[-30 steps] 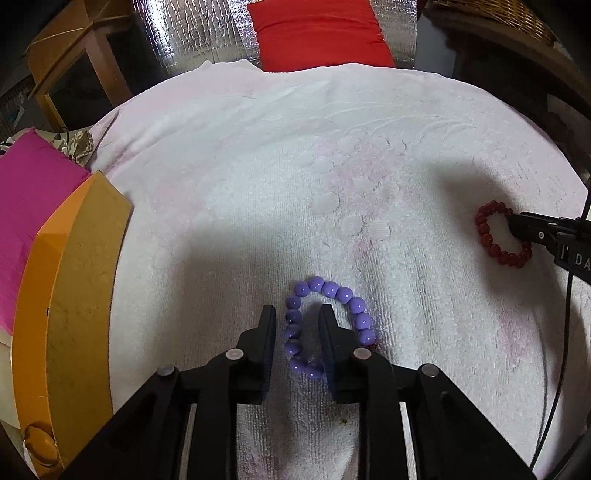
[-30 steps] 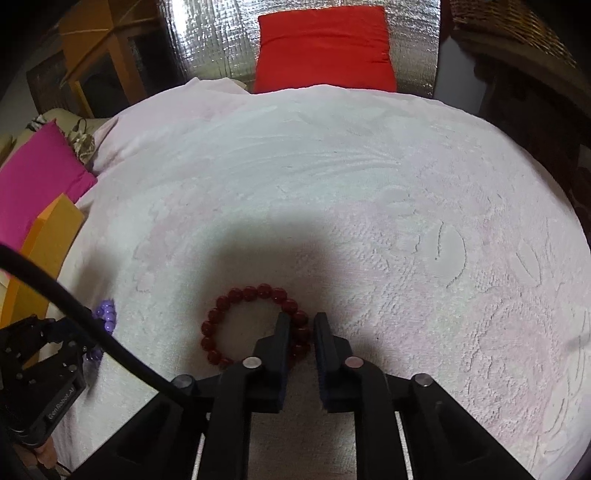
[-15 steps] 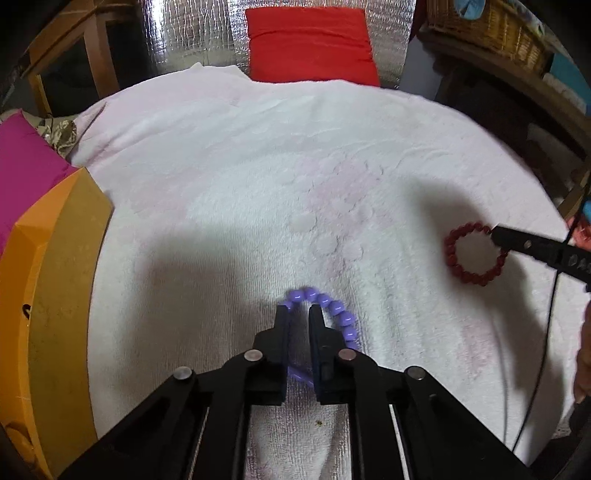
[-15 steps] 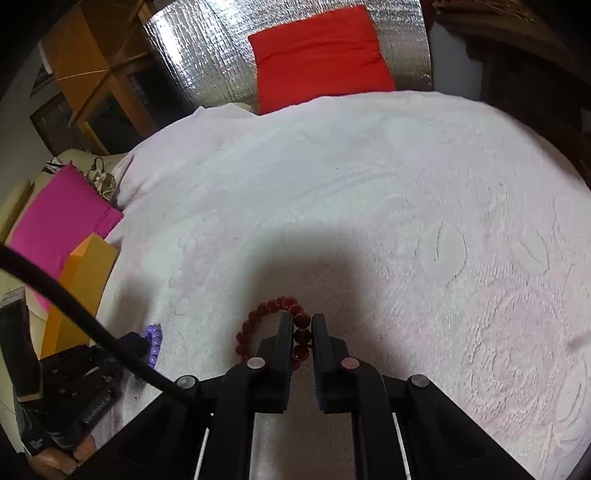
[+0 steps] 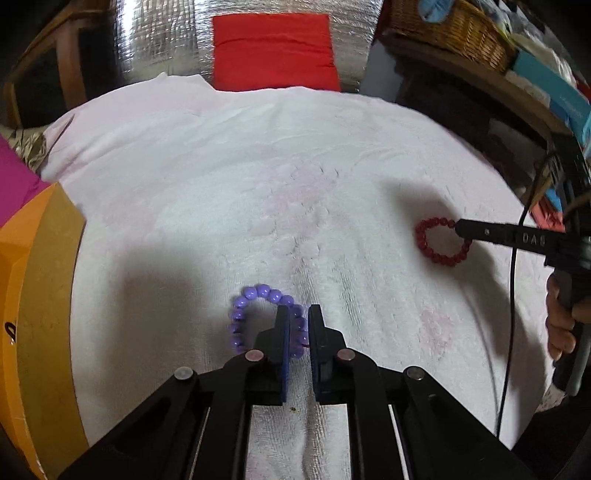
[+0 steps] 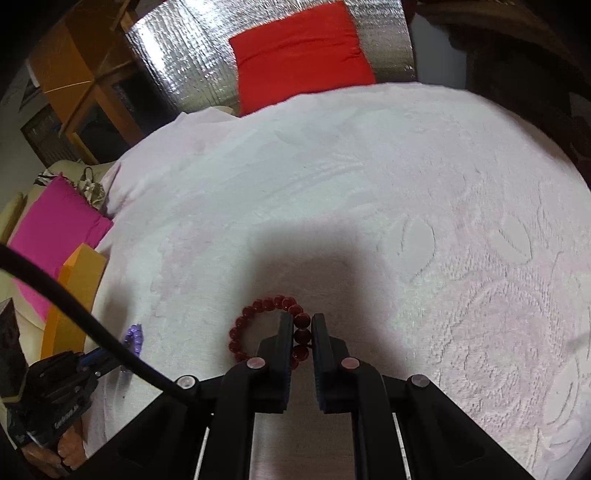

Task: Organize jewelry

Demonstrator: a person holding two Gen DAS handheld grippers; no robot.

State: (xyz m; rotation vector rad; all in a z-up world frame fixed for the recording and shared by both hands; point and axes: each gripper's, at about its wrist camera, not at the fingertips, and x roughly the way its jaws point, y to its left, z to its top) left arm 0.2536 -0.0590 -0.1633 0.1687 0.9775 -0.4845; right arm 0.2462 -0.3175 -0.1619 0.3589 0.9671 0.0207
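In the left wrist view my left gripper (image 5: 298, 314) is shut on the right side of a purple bead bracelet (image 5: 246, 306), whose loop hangs out to the left of the fingers over the pale pink towel (image 5: 295, 177). In the right wrist view my right gripper (image 6: 303, 320) is shut on a dark red bead bracelet (image 6: 255, 314), its loop sticking out left of the fingers. From the left wrist view the red bracelet (image 5: 434, 240) hangs from the right gripper's tip (image 5: 460, 224) at far right. The purple bracelet (image 6: 133, 338) shows small at lower left in the right wrist view.
An orange box (image 5: 37, 332) lies open along the towel's left edge, with a magenta cushion (image 6: 55, 221) beside it. A red cushion (image 5: 273, 51) leans on silver foil at the back. Wicker baskets (image 5: 454, 29) and shelves stand at back right. A hand (image 5: 561, 325) grips the right tool.
The left fingers closed on the purple bracelet and lifted it off the towel. The right gripper, holding the red bracelet, raised it and drifted slightly.
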